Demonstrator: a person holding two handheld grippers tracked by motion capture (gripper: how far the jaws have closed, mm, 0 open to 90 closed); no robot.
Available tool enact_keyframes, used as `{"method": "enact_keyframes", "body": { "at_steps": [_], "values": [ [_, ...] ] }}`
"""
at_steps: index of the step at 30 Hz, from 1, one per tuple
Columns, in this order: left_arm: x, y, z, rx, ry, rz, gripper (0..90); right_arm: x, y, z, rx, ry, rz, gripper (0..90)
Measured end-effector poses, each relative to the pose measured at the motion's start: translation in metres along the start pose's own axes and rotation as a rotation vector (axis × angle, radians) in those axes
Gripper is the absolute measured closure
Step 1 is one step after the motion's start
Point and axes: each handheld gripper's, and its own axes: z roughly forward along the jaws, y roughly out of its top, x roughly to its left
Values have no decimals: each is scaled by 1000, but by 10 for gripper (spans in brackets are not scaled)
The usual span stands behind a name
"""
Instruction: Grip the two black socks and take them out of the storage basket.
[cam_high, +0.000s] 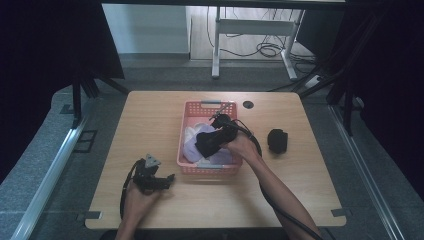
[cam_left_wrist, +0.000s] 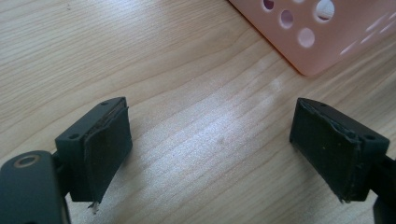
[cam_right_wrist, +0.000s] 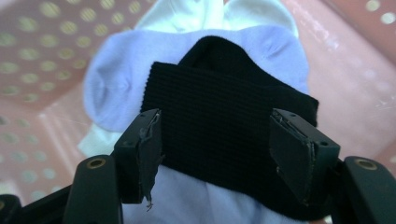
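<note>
I've got the left gripper (cam_high: 167, 179) parked low on the near part of the table (cam_high: 150, 120), jaws spread wide over bare pale wood grain, nothing between them. Just past it sits the pink basket (cam_high: 186, 169), its holed wall close by in the left gripper view. My right gripper (cam_high: 210, 142) is down over that basket, and the black sock (cam_right_wrist: 224, 116) lies between its jaws on top of the pale lavender and white socks (cam_right_wrist: 112, 84). The jaws stand off the sock's edges, so I call it released, not clamped. To the right, a second black bundle (cam_high: 277, 140) rests on the wood, well apart from the basket. Beyond the table: grey carpet, dark curtains either side, a white desk frame (cam_high: 252, 30) with loose cables.
</note>
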Motion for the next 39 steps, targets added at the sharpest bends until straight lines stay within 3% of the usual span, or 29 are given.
{"method": "enact_keyframes", "body": {
  "at_steps": [1,4,5,13,16,19,21,26,32,37,39],
  "values": [
    [0,0,0,-1,0,0,125,1,3,7,34,-22,-14,335],
    [0,0,0,-2,0,-2,125,2,5,13,60,-44,-21,330],
    [0,0,0,0,0,0,125,3,8,19,96,-64,-31,325],
    [0,0,0,-2,-1,-1,124,11,16,41,215,-120,-76,360],
    [0,0,0,-4,0,-2,124,14,18,45,231,-132,-85,457],
    [0,0,0,-2,0,-1,124,17,21,43,245,-117,-96,680],
    [0,0,0,-3,0,0,124,17,21,42,252,-118,-99,772],
    [0,0,0,-3,0,-1,124,13,20,38,240,-94,-77,833],
    [0,0,0,-3,1,0,124,9,21,19,163,-87,-63,837],
    [0,0,0,-3,0,0,124,5,22,-7,79,-51,-44,837],
    [0,0,0,-3,0,-1,124,4,22,-11,73,-51,-37,837]
  ]
}}
